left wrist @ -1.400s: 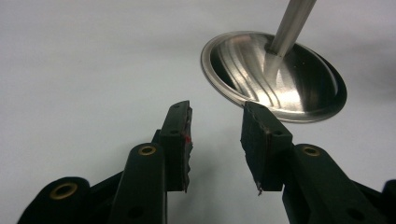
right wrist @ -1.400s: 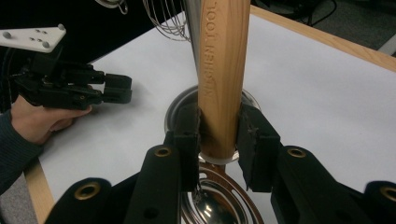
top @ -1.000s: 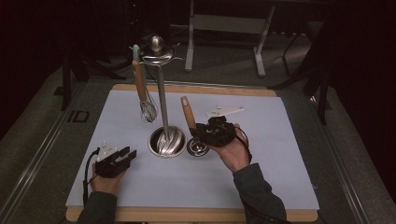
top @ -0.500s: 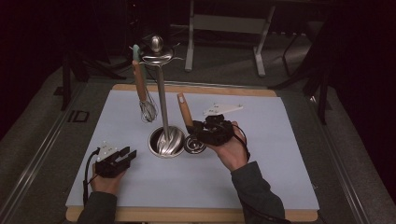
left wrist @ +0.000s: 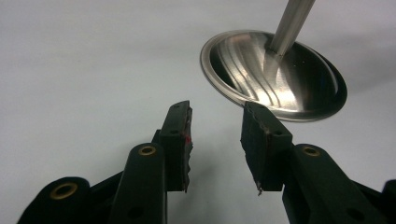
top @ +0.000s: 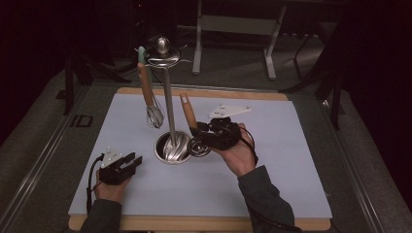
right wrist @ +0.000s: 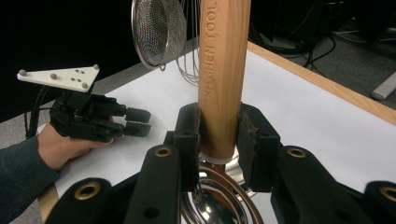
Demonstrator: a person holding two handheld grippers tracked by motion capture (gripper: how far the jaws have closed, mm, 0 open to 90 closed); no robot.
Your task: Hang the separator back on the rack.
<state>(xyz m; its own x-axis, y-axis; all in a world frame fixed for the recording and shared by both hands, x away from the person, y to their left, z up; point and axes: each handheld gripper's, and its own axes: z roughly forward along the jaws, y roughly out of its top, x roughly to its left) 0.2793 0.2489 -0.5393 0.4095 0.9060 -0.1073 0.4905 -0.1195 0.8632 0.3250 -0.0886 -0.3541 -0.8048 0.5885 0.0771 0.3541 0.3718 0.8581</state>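
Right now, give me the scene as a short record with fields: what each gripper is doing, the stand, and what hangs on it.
right gripper: shut on the wooden-handled mesh strainer, handle between the jaws
left gripper: open, nothing held, resting on the pale blue mat
steel utensil stand: upright, round base on the mat
wire whisk with wooden handle: hanging from the stand's top

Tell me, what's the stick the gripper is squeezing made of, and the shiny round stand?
The handle in the right gripper looks like bare light wood: grain shows, with letters pressed in. The stand's base looks like polished metal, probably steel: silvery with mirror-like streaks.
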